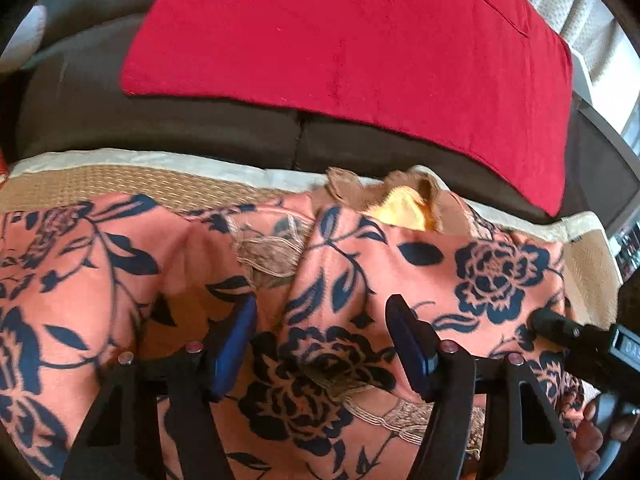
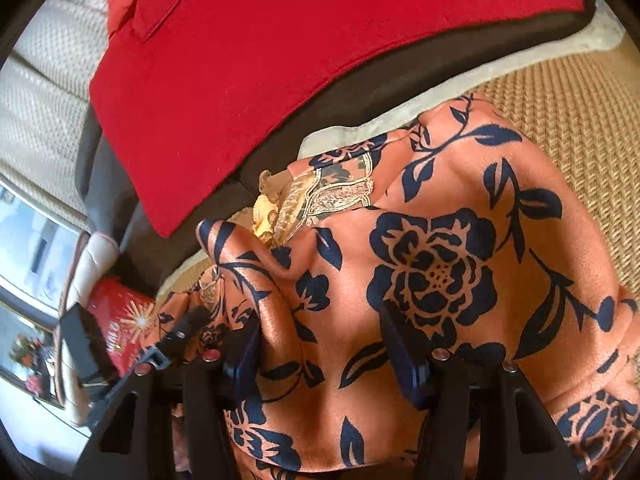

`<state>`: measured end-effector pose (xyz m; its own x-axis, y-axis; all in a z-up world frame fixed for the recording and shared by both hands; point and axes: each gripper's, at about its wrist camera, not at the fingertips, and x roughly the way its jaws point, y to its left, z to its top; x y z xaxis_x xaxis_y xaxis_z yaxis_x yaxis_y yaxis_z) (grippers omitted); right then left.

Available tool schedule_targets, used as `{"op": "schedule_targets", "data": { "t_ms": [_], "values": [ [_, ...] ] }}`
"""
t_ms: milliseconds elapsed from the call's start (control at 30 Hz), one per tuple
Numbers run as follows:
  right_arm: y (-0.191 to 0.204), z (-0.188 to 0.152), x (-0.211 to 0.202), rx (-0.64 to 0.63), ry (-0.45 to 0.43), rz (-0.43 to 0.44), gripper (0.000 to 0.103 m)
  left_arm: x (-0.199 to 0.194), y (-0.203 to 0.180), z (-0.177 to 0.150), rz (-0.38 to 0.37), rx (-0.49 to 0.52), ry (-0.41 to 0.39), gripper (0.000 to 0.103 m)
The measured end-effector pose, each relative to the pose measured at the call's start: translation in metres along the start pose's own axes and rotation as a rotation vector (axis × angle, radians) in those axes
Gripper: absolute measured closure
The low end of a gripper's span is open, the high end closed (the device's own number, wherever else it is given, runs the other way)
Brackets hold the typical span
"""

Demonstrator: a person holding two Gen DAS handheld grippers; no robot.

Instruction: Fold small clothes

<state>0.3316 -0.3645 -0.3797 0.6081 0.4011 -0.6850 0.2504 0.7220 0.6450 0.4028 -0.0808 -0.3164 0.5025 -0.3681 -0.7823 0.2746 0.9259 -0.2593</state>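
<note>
Left wrist view shows the left gripper with fingers apart astride a ridge of the floral garment lying on the woven mat below the red cushion; pinch one layer only, right gripper likewise open.

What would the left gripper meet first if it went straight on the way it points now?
Most likely the orange floral garment: the left gripper points down at it, fingers apart. How close it is I cannot tell.
</note>
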Motion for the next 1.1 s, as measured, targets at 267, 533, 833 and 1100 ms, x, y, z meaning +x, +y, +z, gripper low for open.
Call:
{"op": "schedule_targets", "data": {
  "t_ms": [267, 533, 833, 1100],
  "values": [
    [-0.017, 0.006, -0.007, 0.094, 0.002, 0.043, 0.066, 0.015, -0.011, -0.007, -0.051, 0.050, 0.048, 0.061],
    [-0.015, 0.006, -0.006, 0.097, 0.007, 0.053, 0.067, -0.003, -0.021, -0.003, -0.076, 0.061, 0.001, 0.089],
    [-0.018, 0.008, -0.013, 0.084, 0.001, 0.056, 0.067, -0.002, -0.031, -0.013, -0.048, 0.090, 0.022, 0.054],
    [-0.022, 0.013, -0.014, 0.118, 0.026, 0.102, 0.064, -0.023, -0.042, -0.006, -0.025, 0.109, -0.043, 0.097]
  ]
}}
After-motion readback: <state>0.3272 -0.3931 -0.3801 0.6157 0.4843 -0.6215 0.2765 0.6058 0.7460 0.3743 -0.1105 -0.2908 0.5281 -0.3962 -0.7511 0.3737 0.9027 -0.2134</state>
